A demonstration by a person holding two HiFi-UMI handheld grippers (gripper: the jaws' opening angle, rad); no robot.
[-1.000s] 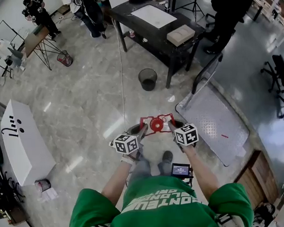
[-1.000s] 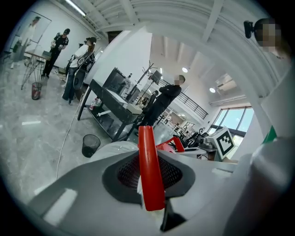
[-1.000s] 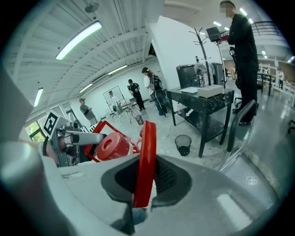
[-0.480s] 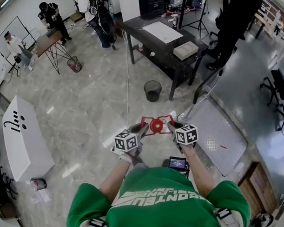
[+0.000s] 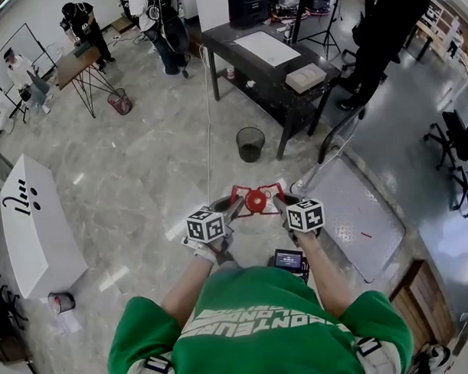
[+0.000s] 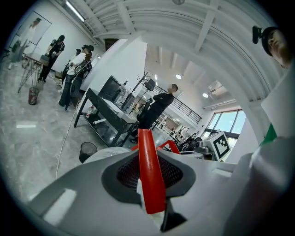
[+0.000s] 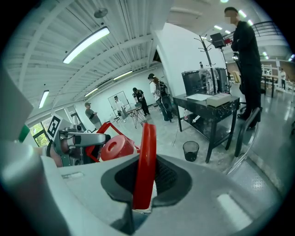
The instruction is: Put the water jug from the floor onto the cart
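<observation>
The water jug (image 5: 255,199), seen from above by its red cap and red handle frame, hangs in front of me between both grippers. My left gripper (image 5: 233,211) is shut on the left red handle bar (image 6: 150,175). My right gripper (image 5: 280,208) is shut on the right red handle bar (image 7: 144,166), and the red cap (image 7: 117,147) shows just beyond it. The jug's body is mostly hidden under the handle and grippers. The cart (image 5: 359,216), a flat metal platform with a dark push handle (image 5: 336,137), stands on the floor to the right of the jug.
A black waste bin (image 5: 250,143) stands ahead, in front of a black table (image 5: 269,62). A thin cable (image 5: 209,129) runs across the floor toward me. A white box (image 5: 32,228) lies at the left. People stand at the far left and the upper right.
Both grippers have risen with the jug held between them. My feet, visible below the jug a second ago, are now hidden behind my body.
</observation>
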